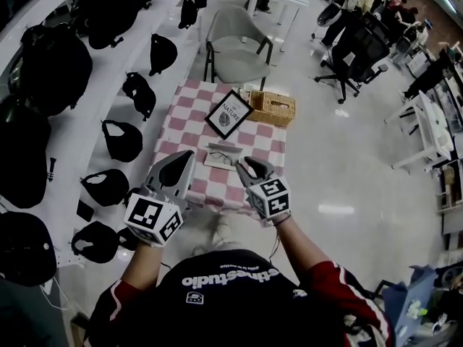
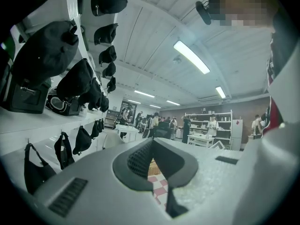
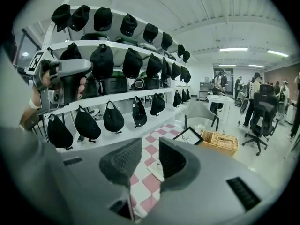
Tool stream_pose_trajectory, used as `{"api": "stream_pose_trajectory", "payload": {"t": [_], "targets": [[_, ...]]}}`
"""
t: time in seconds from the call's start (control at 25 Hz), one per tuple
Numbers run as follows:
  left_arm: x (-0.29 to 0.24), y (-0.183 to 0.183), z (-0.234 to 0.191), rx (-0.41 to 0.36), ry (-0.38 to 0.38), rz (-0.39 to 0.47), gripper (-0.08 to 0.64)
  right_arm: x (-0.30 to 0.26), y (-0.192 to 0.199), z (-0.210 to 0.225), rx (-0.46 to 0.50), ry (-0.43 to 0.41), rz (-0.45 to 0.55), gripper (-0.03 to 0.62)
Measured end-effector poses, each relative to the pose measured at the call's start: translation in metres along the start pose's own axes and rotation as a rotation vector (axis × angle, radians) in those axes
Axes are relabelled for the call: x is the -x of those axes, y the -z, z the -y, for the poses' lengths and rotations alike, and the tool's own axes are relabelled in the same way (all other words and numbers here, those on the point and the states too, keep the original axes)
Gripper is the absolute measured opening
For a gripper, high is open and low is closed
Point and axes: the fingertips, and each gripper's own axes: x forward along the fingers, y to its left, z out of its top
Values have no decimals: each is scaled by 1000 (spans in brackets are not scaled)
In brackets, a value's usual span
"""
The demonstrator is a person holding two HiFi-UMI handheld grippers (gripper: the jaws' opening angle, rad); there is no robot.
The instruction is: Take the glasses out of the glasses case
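While held near bench (image 1: 182, 121): left hand-held gripper (image 1: 189, 154) closed, empty; right hand-held gripper (image 1: 250, 167) open, empty; glasses (image 1: 226, 155) lying on case (image 1: 213, 162)

In the lower frame, a black top (image 1: 239, 306) with white lettering and red sleeves (image 1: 338, 280) striped white. The left tool (image 1: 187, 157) and right tool (image 1: 244, 168) are grey shells with dark ribbed pads (image 3: 123, 162) and 2 black-and-white marker cubes (image 1: 153, 220).
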Motion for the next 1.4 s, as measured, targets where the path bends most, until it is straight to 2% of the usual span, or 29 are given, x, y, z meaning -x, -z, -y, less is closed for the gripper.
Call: {"api": "stream_pose_trajectory", "payload": {"t": [0.64,0.92,1.16,1.4], "targets": [[-28,21,-13,21,-103,-42,5,-76,65,32,120,-108,-167,107],[-45,32,-19,22,-119,-66,5,-111,99,40,150,-154,-235,107],[-52,40,-28,27,-149,-91,5,-140,126,47,173,-170,-263,107],[-55,54,-39,34,-185,-116,5,-164,158,56,191,-189,-331,107]]}}
